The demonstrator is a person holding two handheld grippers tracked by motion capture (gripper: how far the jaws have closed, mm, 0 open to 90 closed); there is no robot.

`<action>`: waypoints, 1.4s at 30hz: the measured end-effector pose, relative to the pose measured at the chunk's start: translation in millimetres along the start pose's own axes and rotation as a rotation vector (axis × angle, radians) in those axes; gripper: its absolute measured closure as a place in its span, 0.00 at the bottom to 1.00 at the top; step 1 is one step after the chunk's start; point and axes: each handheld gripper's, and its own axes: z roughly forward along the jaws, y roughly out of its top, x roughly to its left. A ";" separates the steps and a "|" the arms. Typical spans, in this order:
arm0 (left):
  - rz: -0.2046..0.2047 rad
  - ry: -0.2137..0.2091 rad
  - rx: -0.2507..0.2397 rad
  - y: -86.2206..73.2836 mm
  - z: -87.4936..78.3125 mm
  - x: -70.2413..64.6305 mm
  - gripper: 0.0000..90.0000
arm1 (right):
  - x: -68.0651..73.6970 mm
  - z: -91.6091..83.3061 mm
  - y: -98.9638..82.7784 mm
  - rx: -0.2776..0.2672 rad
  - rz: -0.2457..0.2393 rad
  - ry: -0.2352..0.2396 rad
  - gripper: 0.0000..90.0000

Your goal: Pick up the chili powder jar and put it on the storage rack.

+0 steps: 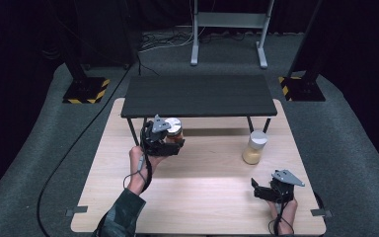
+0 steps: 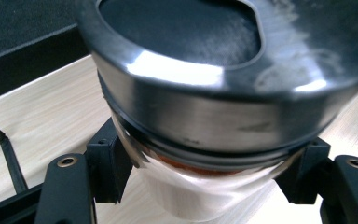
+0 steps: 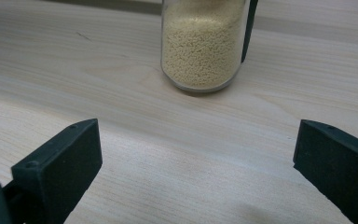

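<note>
My left gripper [image 1: 170, 144] is shut on a glass jar [image 1: 174, 130] with a silver lid and orange-red contents, held just in front of the black shelf. In the left gripper view the jar's metal lid [image 2: 214, 88] looms large, and the jaws clamp the glass body [image 2: 200, 196] below it. A second jar [image 1: 254, 146], filled with pale yellow grains under a white lid, stands upright on the table at the right. My right gripper [image 1: 266, 190] rests open near the table's front right edge. Ahead of its spread jaws stands the grain jar [image 3: 200, 46].
A low black shelf [image 1: 200, 95] on thin legs stands over the back of the wooden table [image 1: 192, 197]. Cables trail across the grey floor to the left. A metal stand [image 1: 227, 29] and two floor bases with hazard stripes sit beyond the table.
</note>
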 end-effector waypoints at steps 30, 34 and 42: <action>0.020 -0.036 0.007 28.2 2.3 3.4 0.35 | -0.6 0.6 0.8 0.005 -0.004 0.004 0.00; 0.024 -0.044 0.006 32.5 1.6 3.1 0.35 | -0.7 0.6 1.0 0.006 -0.001 0.005 0.00; 0.040 -0.051 0.015 43.6 0.5 2.8 0.35 | -0.7 0.4 0.6 0.003 -0.002 0.005 0.00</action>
